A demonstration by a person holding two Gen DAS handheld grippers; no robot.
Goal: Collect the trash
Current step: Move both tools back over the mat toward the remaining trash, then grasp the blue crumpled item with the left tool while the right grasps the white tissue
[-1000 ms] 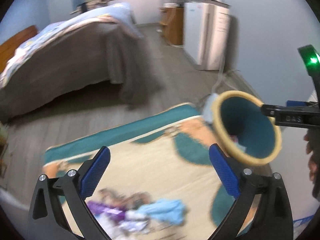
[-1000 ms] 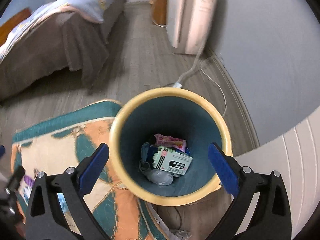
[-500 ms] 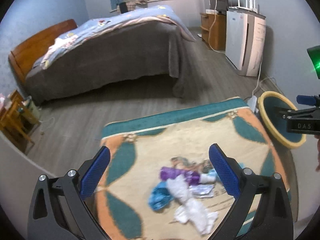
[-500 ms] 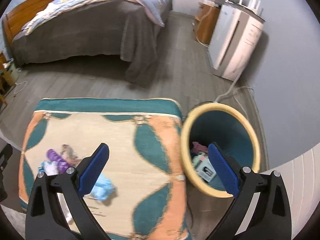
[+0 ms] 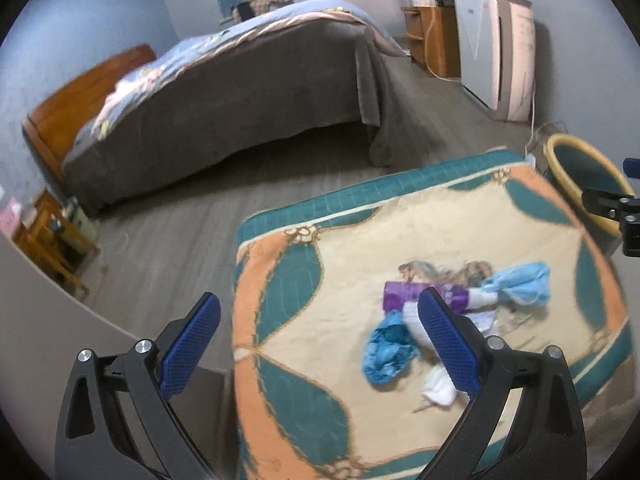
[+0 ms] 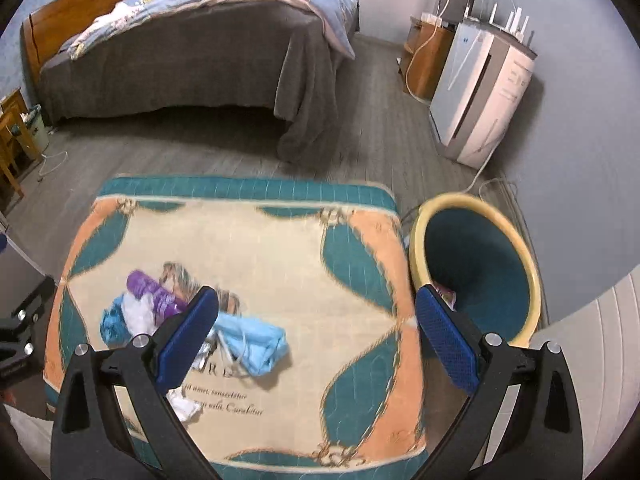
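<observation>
Lying heaped on the patterned rug (image 6: 248, 240), the trash pile (image 6: 192, 320) looks light and soft: crumpled blue plastic (image 6: 256, 340), white tissue, a slicker purple wrapper (image 6: 156, 292). Pinch a raised fold. Left gripper (image 5: 320, 344) and right gripper (image 6: 316, 336) hover spread, empty; teal bin (image 6: 476, 272) stands just beside the rug.

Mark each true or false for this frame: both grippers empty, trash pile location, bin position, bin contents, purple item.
1. Both the left gripper and right gripper are open and empty. True.
2. The crumpled blue-and-white trash pile lies on the bare floor. False: it is on the teal-and-orange patterned rug.
3. The yellow-rimmed teal round bin stands beside the rug. True.
4. The bin is empty. False: something pink shows inside.
5. A purple cylindrical wrapper is in the pile. True.
</observation>
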